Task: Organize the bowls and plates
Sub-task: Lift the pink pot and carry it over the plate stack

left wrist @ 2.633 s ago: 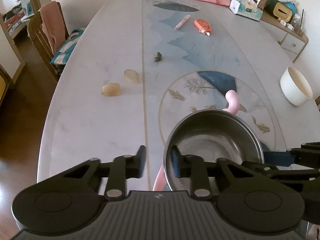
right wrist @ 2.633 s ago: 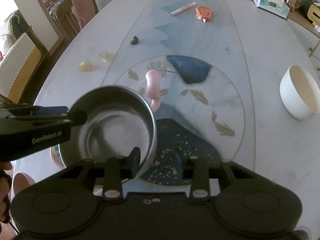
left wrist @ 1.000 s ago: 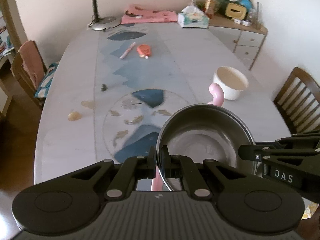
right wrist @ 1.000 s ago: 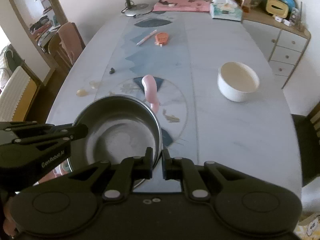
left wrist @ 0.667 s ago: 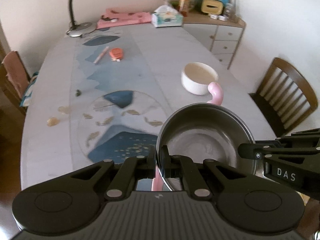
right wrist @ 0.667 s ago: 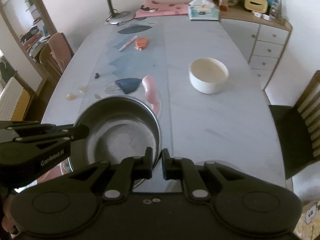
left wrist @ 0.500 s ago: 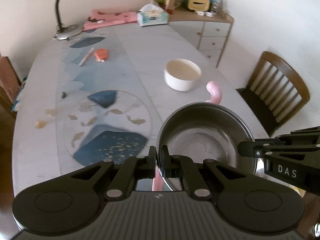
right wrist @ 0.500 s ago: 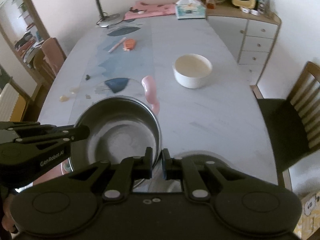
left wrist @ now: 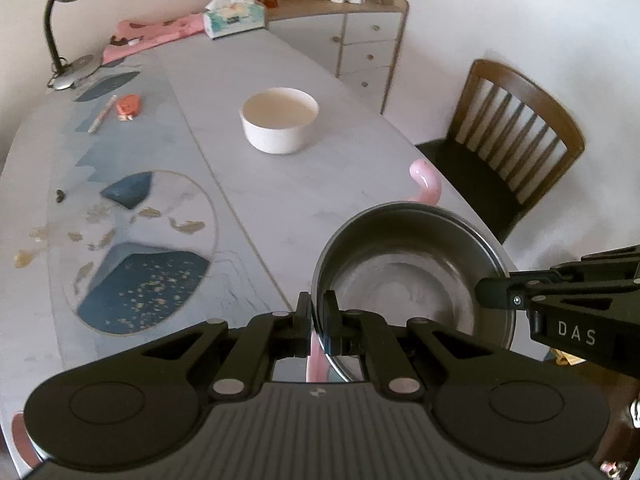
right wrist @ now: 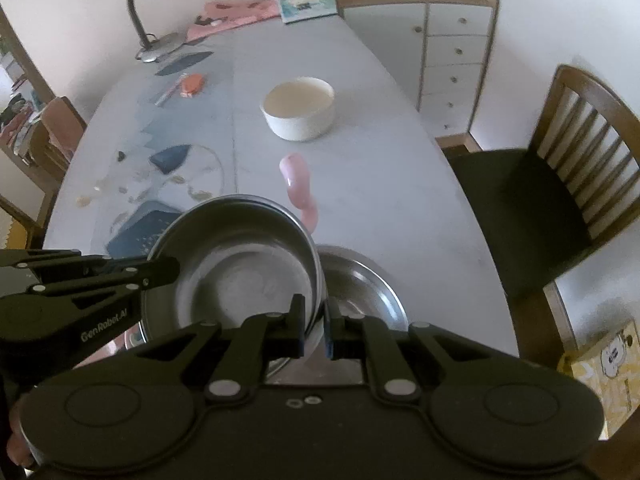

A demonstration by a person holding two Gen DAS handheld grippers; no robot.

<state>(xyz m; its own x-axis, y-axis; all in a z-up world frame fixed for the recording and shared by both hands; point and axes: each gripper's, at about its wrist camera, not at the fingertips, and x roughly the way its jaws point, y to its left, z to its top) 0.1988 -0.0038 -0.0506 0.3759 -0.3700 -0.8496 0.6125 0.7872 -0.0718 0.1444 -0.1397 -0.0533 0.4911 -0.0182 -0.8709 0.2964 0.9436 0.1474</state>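
Observation:
A steel pot with a pink handle hangs in the air between both grippers. My left gripper is shut on its left rim. My right gripper is shut on its right rim; its arm shows in the left wrist view. In the right wrist view the pot is over the near right part of the table, partly above a shallow steel bowl on the table. A white bowl stands further back, also in the right wrist view.
The oval table holds an orange item, a pen, a desk lamp and a tissue pack at the back. A wooden chair stands at the right edge. A drawer cabinet is behind.
Both grippers have carried the pot to the right across the table, toward the chair side. The steel bowl on the table has come into view under the pot.

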